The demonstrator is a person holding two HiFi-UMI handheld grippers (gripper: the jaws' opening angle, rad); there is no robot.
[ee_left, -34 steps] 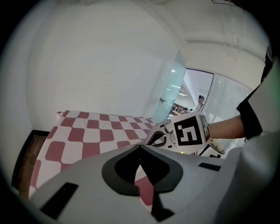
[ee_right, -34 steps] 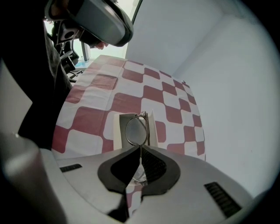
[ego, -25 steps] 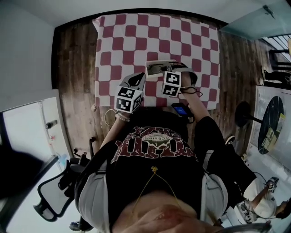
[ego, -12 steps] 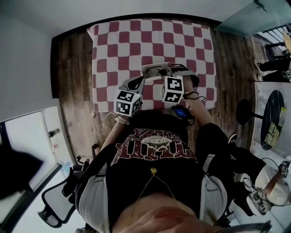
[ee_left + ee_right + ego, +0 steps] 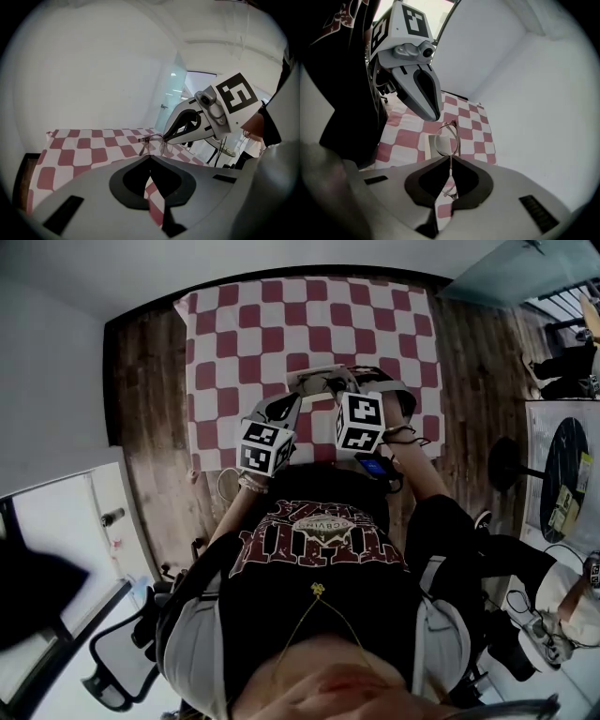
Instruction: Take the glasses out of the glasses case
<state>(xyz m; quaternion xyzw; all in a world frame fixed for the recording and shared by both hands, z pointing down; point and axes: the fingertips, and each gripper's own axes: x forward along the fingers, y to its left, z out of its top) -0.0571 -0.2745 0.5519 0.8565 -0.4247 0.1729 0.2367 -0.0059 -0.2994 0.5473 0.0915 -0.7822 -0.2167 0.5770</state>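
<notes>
Here, right gripper point(image 5: 450, 158) — fingers clenched on the glasses point(image 5: 450, 137) at the thin rim, held up near the glasses case point(image 5: 435, 144) on the checked desk point(image 5: 480, 129) | left gripper point(image 5: 150, 157) fingers closed, empty | glasses likely light, wiry, fragile — grip frame gently, never lenses.

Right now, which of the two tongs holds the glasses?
The right tongs: their jaws pinch the glasses, while the left tongs are closed on nothing.

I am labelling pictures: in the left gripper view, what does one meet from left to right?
Red-and-white checked tablecloth → thin metal-framed glasses → grey right gripper, which holds them.
</notes>
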